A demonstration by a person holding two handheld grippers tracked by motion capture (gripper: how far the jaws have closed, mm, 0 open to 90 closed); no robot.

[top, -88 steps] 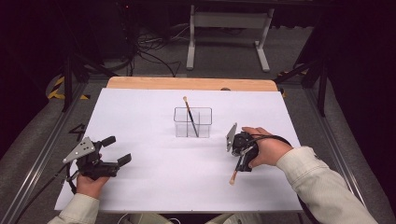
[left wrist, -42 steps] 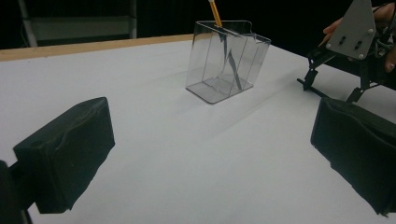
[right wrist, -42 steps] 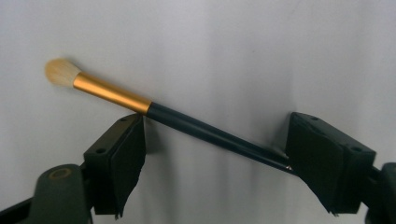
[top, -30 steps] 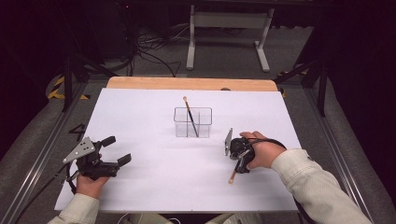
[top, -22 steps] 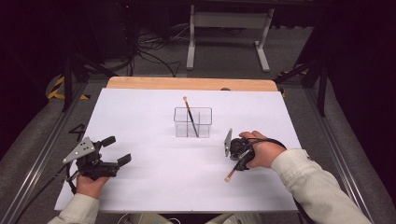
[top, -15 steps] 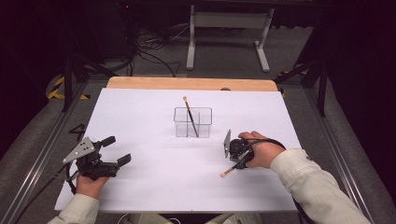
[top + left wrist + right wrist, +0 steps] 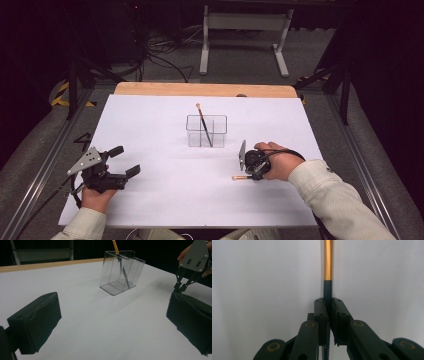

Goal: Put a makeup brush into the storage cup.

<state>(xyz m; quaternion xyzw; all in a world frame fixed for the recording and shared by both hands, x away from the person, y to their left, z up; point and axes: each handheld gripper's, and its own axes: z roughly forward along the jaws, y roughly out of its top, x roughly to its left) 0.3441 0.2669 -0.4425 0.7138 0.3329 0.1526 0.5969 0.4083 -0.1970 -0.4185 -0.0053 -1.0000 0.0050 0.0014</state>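
My right gripper (image 7: 250,172) lies low on the white table (image 7: 165,200), right of centre, and its jaws have just closed on a paintbrush (image 7: 238,177). In the right gripper view the gripper (image 7: 329,303) pinches the brush's dark handle, and the gold ferrule (image 7: 328,260) runs on ahead over the table. A clear divided container (image 7: 206,131) stands mid-table with a second brush (image 7: 202,122) leaning in it. My left gripper (image 7: 125,161) rests open at the front left with nothing between its pads (image 7: 37,322). The container (image 7: 121,272) and the right gripper (image 7: 183,283) lie ahead of it.
A wooden strip (image 7: 205,90) borders the table's far edge. Beyond it are a metal stand (image 7: 245,30) and cables on the floor. Metal rails (image 7: 40,155) run along both sides of the table.
The brush end sticking out of my right gripper has swung from pointing toward the front edge to pointing left, nearly level. The left gripper has stayed still.
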